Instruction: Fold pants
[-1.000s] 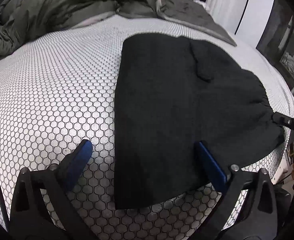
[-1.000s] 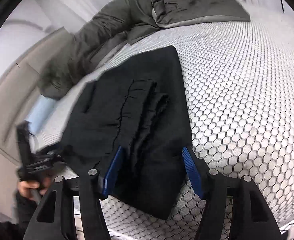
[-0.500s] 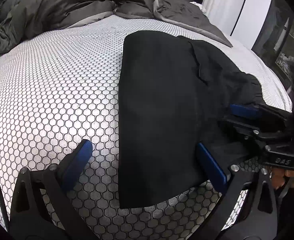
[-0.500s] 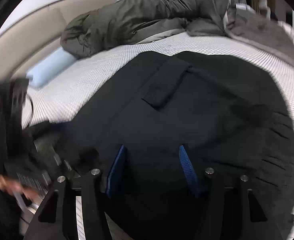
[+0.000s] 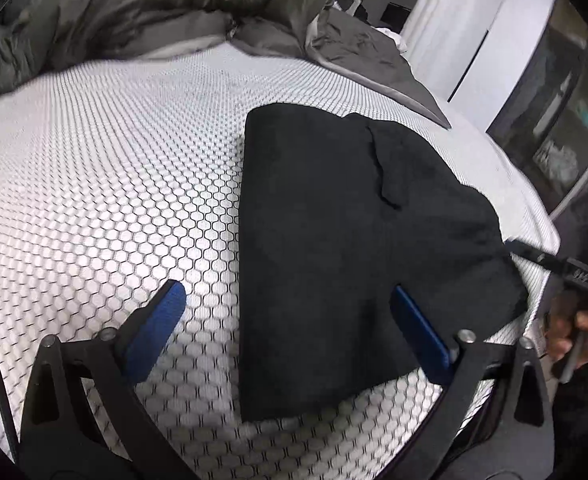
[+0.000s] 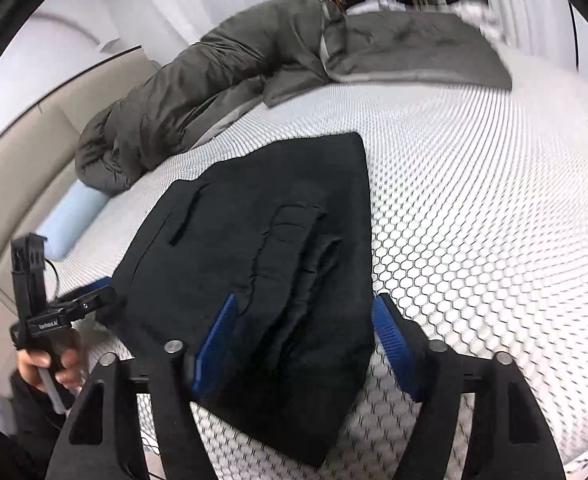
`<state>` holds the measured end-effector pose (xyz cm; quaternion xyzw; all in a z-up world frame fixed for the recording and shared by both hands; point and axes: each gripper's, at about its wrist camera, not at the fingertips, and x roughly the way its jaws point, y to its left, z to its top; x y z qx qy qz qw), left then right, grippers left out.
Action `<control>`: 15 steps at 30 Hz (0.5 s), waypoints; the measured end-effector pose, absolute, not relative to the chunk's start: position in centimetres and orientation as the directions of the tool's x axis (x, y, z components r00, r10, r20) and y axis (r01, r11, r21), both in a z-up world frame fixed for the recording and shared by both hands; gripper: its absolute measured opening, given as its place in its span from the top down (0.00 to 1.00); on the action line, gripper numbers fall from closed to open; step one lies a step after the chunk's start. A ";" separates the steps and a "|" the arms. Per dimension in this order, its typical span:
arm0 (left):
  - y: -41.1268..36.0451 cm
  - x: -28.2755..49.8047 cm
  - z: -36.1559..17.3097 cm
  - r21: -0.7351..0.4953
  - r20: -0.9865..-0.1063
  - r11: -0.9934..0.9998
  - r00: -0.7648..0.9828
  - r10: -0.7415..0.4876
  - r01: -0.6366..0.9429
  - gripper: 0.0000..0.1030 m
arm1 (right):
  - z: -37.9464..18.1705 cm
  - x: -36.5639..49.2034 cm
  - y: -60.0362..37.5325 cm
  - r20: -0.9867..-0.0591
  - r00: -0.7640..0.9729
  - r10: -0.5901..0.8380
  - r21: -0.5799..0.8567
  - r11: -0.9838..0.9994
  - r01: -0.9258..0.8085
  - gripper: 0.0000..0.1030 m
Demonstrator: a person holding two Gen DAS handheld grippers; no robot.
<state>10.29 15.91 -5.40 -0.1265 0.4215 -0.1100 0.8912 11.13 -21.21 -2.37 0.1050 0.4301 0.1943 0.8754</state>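
Observation:
Black pants [image 5: 334,240] lie folded into a compact stack on the white honeycomb mattress [image 5: 113,200]. My left gripper [image 5: 289,320] hovers over the stack's near left edge. Its jaws are closing, with that edge between them, and the blue pads do not touch the cloth. In the right wrist view the pants [image 6: 273,240] show a gathered waistband and a pocket. My right gripper [image 6: 304,336] straddles their near end with its jaws opening and not pinching the fabric. Each gripper also shows in the other's view: the right gripper [image 5: 534,256] at the pants' right corner, the left gripper [image 6: 97,296] at their left.
A rumpled grey-green duvet [image 5: 133,20] is heaped along the far side of the mattress [image 6: 474,200]. A light blue pillow [image 6: 73,220] lies by the beige headboard. White wardrobe doors [image 5: 474,40] and dark shelving [image 5: 566,120] stand beyond the bed's right edge.
Half a second ago the right gripper reached in over the pants; it has drawn back to their near end with wider jaws. The left gripper has hardly moved.

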 end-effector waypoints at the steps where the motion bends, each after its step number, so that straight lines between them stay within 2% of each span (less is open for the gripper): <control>1: 16.1 11.1 -6.1 -0.350 -0.735 0.933 0.593 -0.329 0.084 0.24 | -2.6 12.2 -20.3 -0.723 0.525 0.450 0.376 0.893 -0.248 0.29; 3: 16.5 11.8 -6.8 -0.455 -0.707 0.884 0.561 -0.431 0.106 0.56 | -4.0 13.4 -19.7 -0.742 0.482 0.467 0.399 0.884 -0.244 0.29; 4: 16.5 11.9 -6.7 -0.466 -0.700 0.879 0.564 -0.438 0.103 0.58 | -4.5 14.0 -19.5 -0.739 0.484 0.468 0.402 0.883 -0.241 0.37; 5: 16.5 11.8 -6.5 -0.465 -0.695 0.879 0.573 -0.434 0.103 0.60 | -4.6 14.4 -19.4 -0.729 0.492 0.475 0.409 0.880 -0.244 0.52; 7: 16.3 12.3 -6.4 -0.446 -0.700 0.889 0.580 -0.417 0.101 0.60 | -4.6 14.8 -19.4 -0.717 0.491 0.495 0.427 0.868 -0.253 0.66; 12: 16.6 15.3 -6.2 -0.428 -0.729 0.902 0.569 -0.381 0.055 0.60 | -4.3 18.4 -18.9 -0.733 0.497 0.464 0.407 0.885 -0.227 0.69; 15: 16.6 16.1 -6.1 -0.399 -0.755 0.917 0.562 -0.337 0.013 0.52 | -4.5 20.3 -18.7 -0.745 0.504 0.438 0.383 0.898 -0.215 0.59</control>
